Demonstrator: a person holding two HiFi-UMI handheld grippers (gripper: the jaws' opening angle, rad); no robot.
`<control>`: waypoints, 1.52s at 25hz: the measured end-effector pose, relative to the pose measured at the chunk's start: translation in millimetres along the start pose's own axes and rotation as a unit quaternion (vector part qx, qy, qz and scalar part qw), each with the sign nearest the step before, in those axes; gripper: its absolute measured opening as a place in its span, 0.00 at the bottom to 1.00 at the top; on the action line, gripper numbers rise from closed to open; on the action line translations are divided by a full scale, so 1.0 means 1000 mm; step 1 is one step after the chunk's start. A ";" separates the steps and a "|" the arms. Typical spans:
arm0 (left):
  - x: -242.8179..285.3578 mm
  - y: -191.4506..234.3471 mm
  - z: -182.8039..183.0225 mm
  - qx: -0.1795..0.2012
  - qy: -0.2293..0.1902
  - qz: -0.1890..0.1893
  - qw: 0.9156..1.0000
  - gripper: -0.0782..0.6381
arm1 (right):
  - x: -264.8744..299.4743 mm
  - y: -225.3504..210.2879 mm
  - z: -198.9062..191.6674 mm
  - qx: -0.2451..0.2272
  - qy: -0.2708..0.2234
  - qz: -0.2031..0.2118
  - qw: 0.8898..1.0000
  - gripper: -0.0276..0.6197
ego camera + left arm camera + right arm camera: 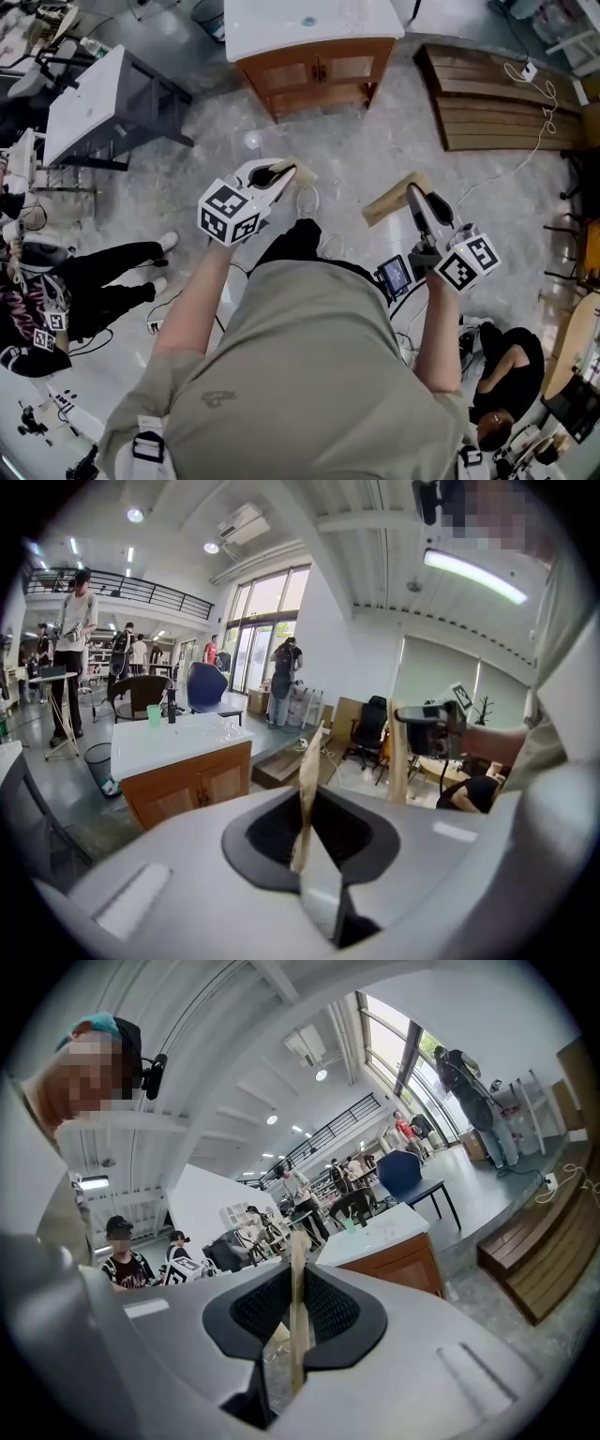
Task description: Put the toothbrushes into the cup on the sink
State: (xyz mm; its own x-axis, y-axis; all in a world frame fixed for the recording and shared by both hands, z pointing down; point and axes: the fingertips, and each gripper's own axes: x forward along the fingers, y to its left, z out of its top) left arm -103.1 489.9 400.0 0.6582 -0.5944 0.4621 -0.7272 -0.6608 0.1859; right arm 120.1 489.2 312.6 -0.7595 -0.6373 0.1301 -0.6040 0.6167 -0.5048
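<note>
Risk, slip: we judge the main hazard is a load pivoting or sliding out. Each is a long thin strip pinched near one end only, and it is carried in the air well short of the white-topped wooden sink cabinet (272, 28).
Risk, cup: the small green cup (154, 714) stands on the cabinet top near one corner, just beside a dark bottle (172, 710). A strip coming in tilted could tip the cup or miss its mouth.
Risk, clash: we'd bring the two grippers to that one cup in turn, since together they could bump.
Left gripper (284, 174): jaws nearly together, clenched on a tan flat toothbrush strip (302, 172), probably card-packed. It sticks out ahead, towards the cabinet.
Right gripper (413, 195): jaws a narrow gap apart, pads pressing a second tan toothbrush strip (392, 201) seen edge-on. Nothing else touches it.
Task things: both toothbrushes are in the grippers, over the floor in front of the cabinet. The cup is on the cabinet top, too small for us to see what is in it.
</note>
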 end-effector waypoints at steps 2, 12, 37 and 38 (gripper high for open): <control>0.009 0.004 0.003 0.000 -0.003 -0.003 1.000 0.16 | 0.006 -0.005 0.005 0.000 0.003 -0.001 1.000 0.13; 0.020 0.045 0.022 -0.006 -0.020 -0.013 1.000 0.16 | 0.055 -0.014 0.015 -0.003 0.013 -0.008 1.000 0.13; 0.091 0.225 0.087 0.001 -0.023 -0.038 0.999 0.16 | 0.224 -0.091 0.067 0.004 0.018 -0.050 0.999 0.13; 0.094 0.230 0.090 0.001 -0.023 -0.039 0.999 0.16 | 0.228 -0.094 0.071 0.004 0.017 -0.051 0.999 0.13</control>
State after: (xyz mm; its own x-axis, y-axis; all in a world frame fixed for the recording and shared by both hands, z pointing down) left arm -191.0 241.2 407.8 0.7204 -0.5619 0.4066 -0.6737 -0.7061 0.2179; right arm 20.7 253.4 329.4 -0.7020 -0.6806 0.2098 -0.6768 0.5457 -0.4941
